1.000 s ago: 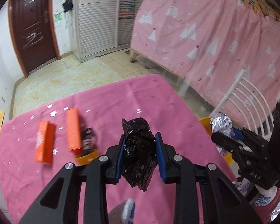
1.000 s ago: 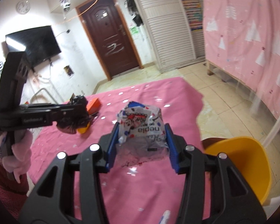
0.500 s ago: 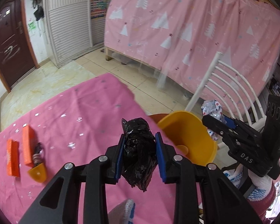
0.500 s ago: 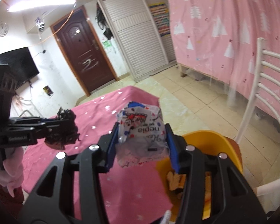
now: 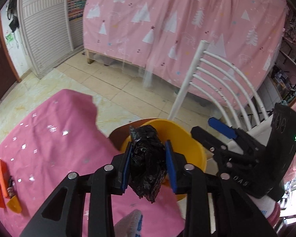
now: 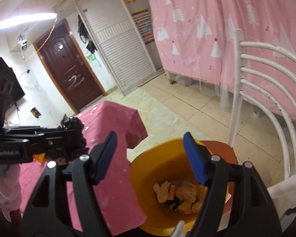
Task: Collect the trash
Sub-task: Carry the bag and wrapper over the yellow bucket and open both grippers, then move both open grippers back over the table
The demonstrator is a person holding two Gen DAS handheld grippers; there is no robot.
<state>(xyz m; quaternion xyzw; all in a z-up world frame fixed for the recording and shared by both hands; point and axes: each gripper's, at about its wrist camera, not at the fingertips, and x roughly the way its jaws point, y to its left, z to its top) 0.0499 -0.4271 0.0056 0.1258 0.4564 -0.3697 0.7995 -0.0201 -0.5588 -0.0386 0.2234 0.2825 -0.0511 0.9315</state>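
My left gripper [image 5: 148,158] hangs over the near rim of the yellow bin [image 5: 187,136], pointing steeply down. A crumpled black plastic bag [image 5: 146,164] is still caught between its blue pads while the jaws are opening. My right gripper [image 6: 150,158] is above the yellow bin [image 6: 157,167], jaws opening wide with nothing between them. Crumpled trash [image 6: 179,195] lies at the bin's bottom. The right wrist view shows the left gripper [image 6: 69,136] with the black bag [image 6: 75,138] at the left. In the left wrist view the right gripper [image 5: 209,130] is at the right.
The bin stands on the brown seat [image 6: 223,148] of a white chair [image 5: 217,75], right beside the table with the pink cloth [image 5: 59,138]. Orange boxes [image 5: 0,179] and a small yellow piece [image 5: 14,206] lie on the table's far left. Tiled floor lies beyond.
Both grippers swung from over the pink table to above the yellow bin. The right gripper opened and the printed wrapper it held is gone from its pads. The left pads stand slightly wider.
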